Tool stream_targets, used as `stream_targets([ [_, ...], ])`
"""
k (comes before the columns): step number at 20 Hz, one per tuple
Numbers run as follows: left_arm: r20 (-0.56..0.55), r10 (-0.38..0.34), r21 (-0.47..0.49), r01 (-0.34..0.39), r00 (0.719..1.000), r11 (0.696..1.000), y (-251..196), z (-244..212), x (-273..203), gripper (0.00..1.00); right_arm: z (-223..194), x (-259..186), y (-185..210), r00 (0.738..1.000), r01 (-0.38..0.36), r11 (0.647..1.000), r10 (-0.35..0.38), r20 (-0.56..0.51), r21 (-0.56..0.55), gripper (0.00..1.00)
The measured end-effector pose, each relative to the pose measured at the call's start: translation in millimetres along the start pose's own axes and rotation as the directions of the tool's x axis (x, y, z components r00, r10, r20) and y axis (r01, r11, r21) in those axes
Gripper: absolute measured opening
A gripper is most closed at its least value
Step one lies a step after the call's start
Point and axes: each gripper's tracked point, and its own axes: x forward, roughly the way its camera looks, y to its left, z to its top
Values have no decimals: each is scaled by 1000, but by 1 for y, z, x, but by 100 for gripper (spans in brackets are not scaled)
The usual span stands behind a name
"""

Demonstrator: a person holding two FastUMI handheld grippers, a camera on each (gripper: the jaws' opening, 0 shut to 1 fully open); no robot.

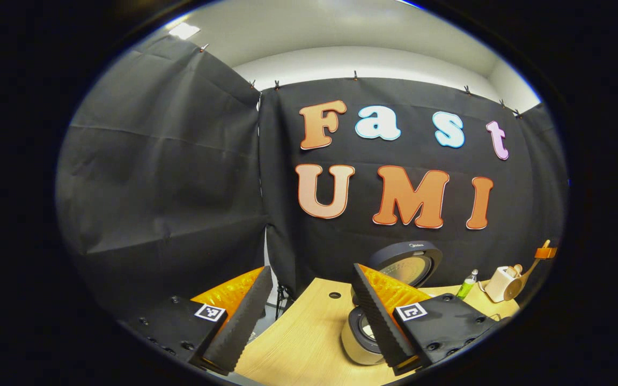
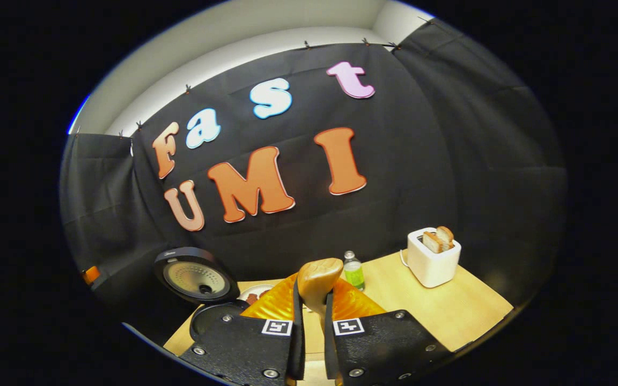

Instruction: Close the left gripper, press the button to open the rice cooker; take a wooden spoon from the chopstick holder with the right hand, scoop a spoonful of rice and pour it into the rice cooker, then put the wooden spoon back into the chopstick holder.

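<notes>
In the left gripper view, the left hand-held gripper has its fingers spread wide with nothing between them, above the near part of the table; the rice cooker sits just behind the right-hand finger with its lid tipped up and back, so the pot is open, though what is in it cannot be made out; farther off stands a small green bottle, and beyond it a pale holder with a wooden utensil standing in it.

In the right gripper view, the right hand-held gripper is closed on the wooden spoon, both fingers pressing its handle, the bowl of the spoon upright above the fingertips; whether rice lies in the bowl cannot be told; to its left the rice cooker's raised lid shows its round inner plate; a white toaster on the far side of the table holds two slices of toast sticking up from its slots; the green bottle stands between spoon and toaster.
</notes>
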Motion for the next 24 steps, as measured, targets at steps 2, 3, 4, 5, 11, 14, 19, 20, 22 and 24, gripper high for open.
stream_targets([
  [2,8,10,3,-10,1000,1000,-9,1,-7,97,-11,1,-30,999,35,999,-35,-20,23,14],
  [3,12,13,2,-13,1000,1000,-13,2,-10,97,-19,2,-42,998,45,998,-44,-33,36,14],
  [4,12,11,8,-11,1000,1000,-18,-1,-12,97,-27,4,-52,998,52,998,-50,-46,48,14],
  [5,10,15,20,-16,1000,1000,-21,-3,-17,97,-38,6,-62,997,58,997,-54,-64,59,14],
  [11,22,59,45,-60,998,997,-29,-8,-37,98,-115,25,-99,979,91,991,-72,-191,94,14],
  [14,13,69,45,-69,998,997,-31,-13,-43,98,-146,38,-111,967,108,990,-82,-242,94,14],
  [19,15,89,62,-90,996,994,-30,-7,-49,98,-173,47,-130,955,127,980,-79,-286,155,14],
  [20,19,88,65,-89,996,994,-32,-5,-49,98,-175,48,-133,956,128,977,-76,-285,170,14],
  [22,16,85,71,-86,996,994,-37,-5,-46,98,-173,47,-134,960,114,973,-56,-273,202,16],
  [24,15,78,75,-79,997,994,-45,-4,-42,98,-169,41,-136,960,106,969,-42,-277,221,22],
])
